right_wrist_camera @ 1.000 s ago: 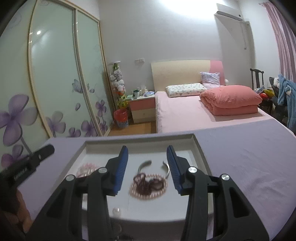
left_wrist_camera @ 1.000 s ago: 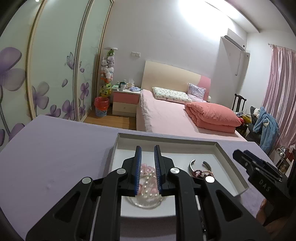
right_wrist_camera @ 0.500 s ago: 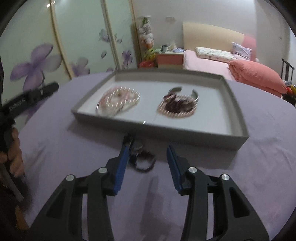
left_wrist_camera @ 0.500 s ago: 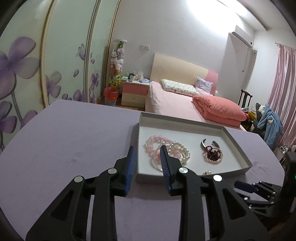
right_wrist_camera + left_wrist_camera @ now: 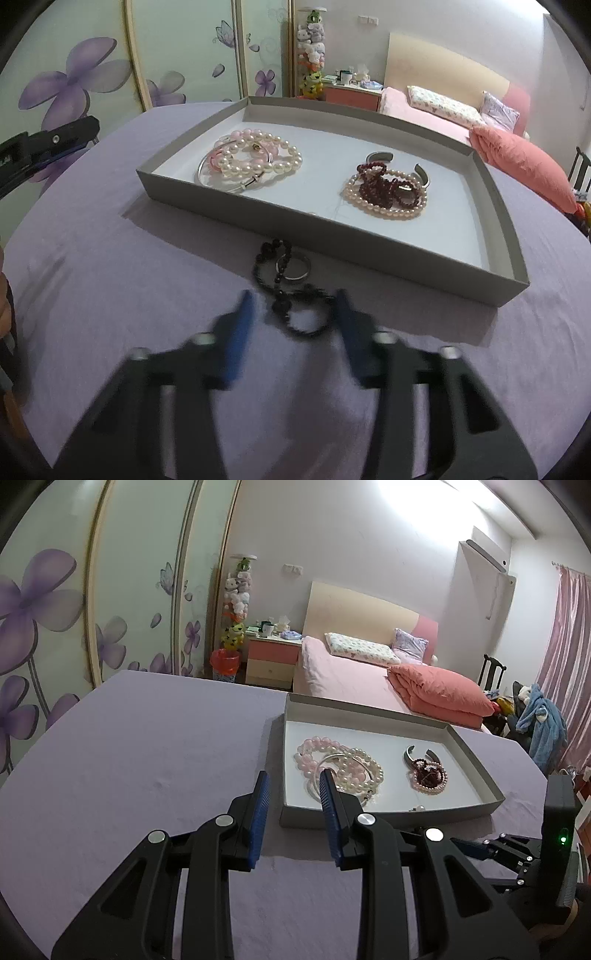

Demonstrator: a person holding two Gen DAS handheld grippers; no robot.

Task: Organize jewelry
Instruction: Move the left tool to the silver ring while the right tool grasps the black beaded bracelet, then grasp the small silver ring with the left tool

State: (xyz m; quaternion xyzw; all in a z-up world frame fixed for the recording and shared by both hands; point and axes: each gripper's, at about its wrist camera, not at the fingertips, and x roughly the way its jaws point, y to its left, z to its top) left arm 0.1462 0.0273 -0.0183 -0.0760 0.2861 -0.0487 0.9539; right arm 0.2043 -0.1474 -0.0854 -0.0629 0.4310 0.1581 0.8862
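A grey tray (image 5: 369,243) (image 5: 476,771) sits on the purple table. Inside, a pile of white pearl and pink bead bracelets with a silver bangle (image 5: 251,158) (image 5: 340,764) lies at the left. A pile of dark red beads, pink pearls and a silver cuff (image 5: 388,188) (image 5: 426,771) lies at the right. A black bead bracelet (image 5: 291,299) and a silver ring (image 5: 293,267) lie on the table in front of the tray. My right gripper (image 5: 293,317) is open, its blurred fingers either side of the black bracelet. My left gripper (image 5: 291,805) is open and empty before the tray's near left corner.
The purple table (image 5: 147,746) stretches left of the tray. My left gripper shows at the left edge of the right wrist view (image 5: 48,144). The right gripper shows at the lower right of the left wrist view (image 5: 517,853). A pink bed (image 5: 369,675) and wardrobe doors stand behind.
Both grippers have pulled back out of the tray toward the near table. My right gripper dropped over the black bracelet. My left gripper has opened wider and let go of the pearl pile.
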